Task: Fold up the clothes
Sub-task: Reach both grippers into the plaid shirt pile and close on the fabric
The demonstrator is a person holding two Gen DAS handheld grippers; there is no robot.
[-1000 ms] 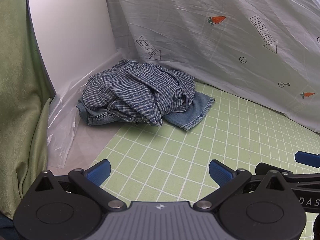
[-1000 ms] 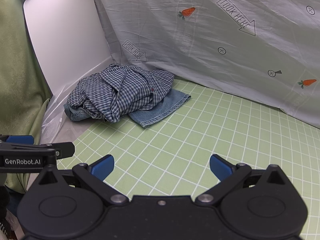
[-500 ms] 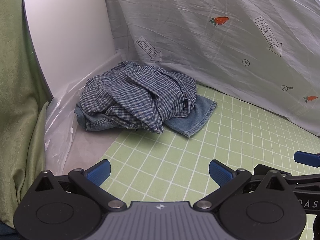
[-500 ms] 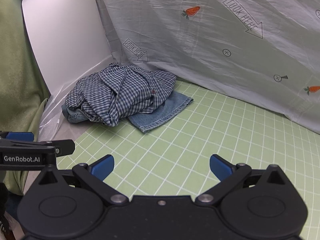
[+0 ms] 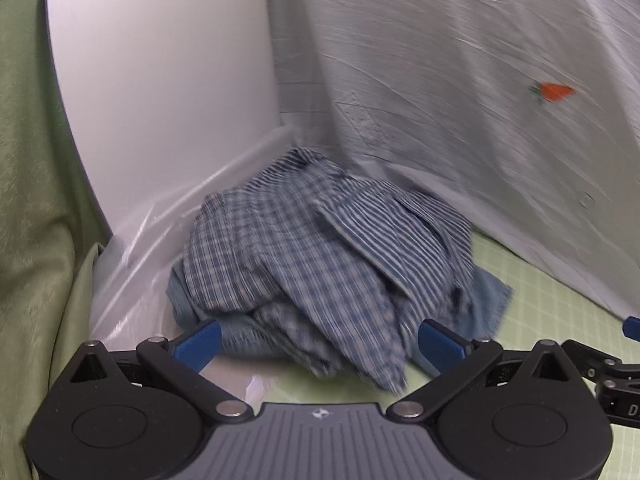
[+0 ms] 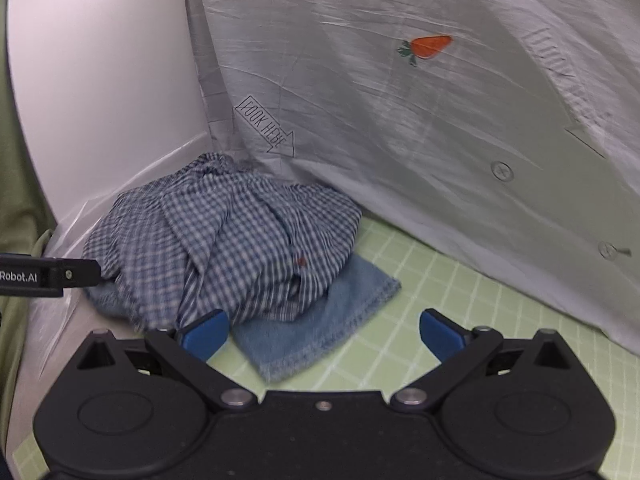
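Observation:
A crumpled blue-and-white checked shirt (image 5: pixel 320 264) (image 6: pixel 224 240) lies heaped on top of a denim garment (image 5: pixel 486 300) (image 6: pixel 316 320) in the back left corner of the green grid mat (image 6: pixel 460 280). My left gripper (image 5: pixel 320 344) is open, its blue fingertips on either side of the shirt's near edge, close to the cloth. In the right wrist view my right gripper (image 6: pixel 323 330) is open too, just short of the denim's near corner. The left gripper's body (image 6: pixel 48 274) shows at that view's left edge, against the pile.
A white panel (image 5: pixel 160 100) stands at the left and a pale printed sheet (image 6: pixel 440 120) hangs behind the pile. Clear plastic film (image 5: pixel 132 280) lies under the pile's left side. Green curtain cloth (image 5: pixel 28 200) hangs at far left. The mat stretches open to the right.
Both grippers have moved forward toward the clothes pile, which now fills much more of each view. Both stay open. The pile itself has not moved.

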